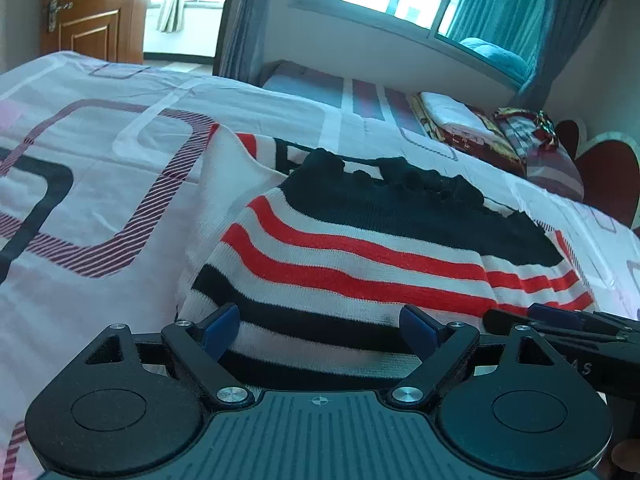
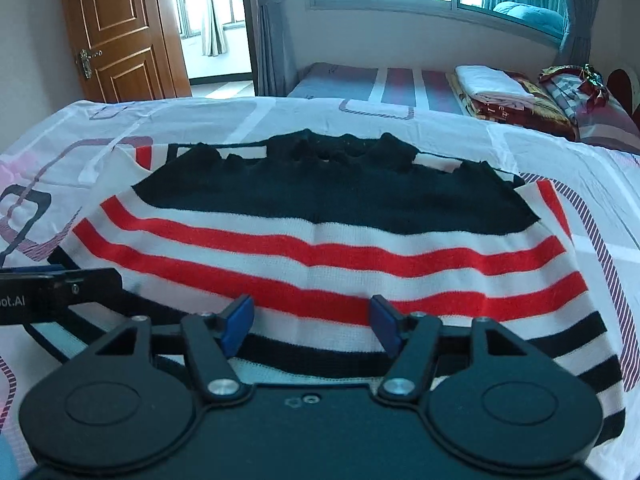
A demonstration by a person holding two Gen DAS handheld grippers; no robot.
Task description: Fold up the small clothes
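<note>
With both the left tongs (image 1: 320, 330) and right tongs (image 2: 312, 322) spread wide at the frame bottom, pinch the striped sweater (image 2: 320, 240) hem evenly on the bed (image 2: 560, 168) before lifting.

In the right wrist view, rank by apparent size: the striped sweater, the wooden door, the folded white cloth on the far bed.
1. striped sweater, though it lies nearest the camera
2. wooden door, farther back
3. folded white cloth, smallest and also far off
</note>
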